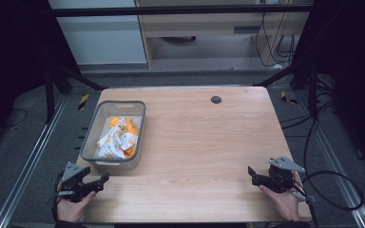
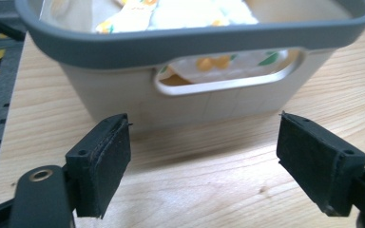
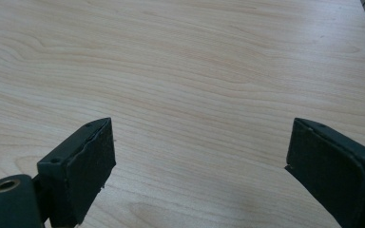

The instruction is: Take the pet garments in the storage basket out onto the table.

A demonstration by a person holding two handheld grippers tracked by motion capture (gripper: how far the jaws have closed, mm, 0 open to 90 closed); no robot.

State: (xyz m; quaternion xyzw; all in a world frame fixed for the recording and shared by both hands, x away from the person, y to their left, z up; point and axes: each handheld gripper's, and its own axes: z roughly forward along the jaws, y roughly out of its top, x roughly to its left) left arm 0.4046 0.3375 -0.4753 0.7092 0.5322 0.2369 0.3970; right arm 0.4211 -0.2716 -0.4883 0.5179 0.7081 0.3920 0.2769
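Nearest the high camera: two hands at the near edge, each with a gripper. Then, by size:

Pale wood tabletop (image 1: 195,137), bare across the middle and right, with a small dark round disc (image 1: 216,99) set in near the far edge.

Grey-rimmed plastic bin (image 1: 114,134) on the left half of the tabletop, long side running away from the person, a cut-out handle in the near end wall. Same bin (image 2: 185,42) close ahead in the left gripper view, near wall and handle slot facing the jaws, standing flat on the wood.

Heap of white and orange crumpled packets (image 1: 119,137) inside the bin, also glimpsed through the handle slot and over the rim as packets (image 2: 171,12) in the left gripper view.

Left gripper (image 1: 105,177) at the near left corner, just short of the bin's near end and apart from it, held low above the wood; jaws spread wide, nothing between them, seen likewise as left gripper (image 2: 202,142).

Right gripper (image 1: 250,171) at the near right edge, well apart from the bin, pointing inward over bare wood; jaws spread wide and holding nothing, likewise as right gripper (image 3: 199,152).
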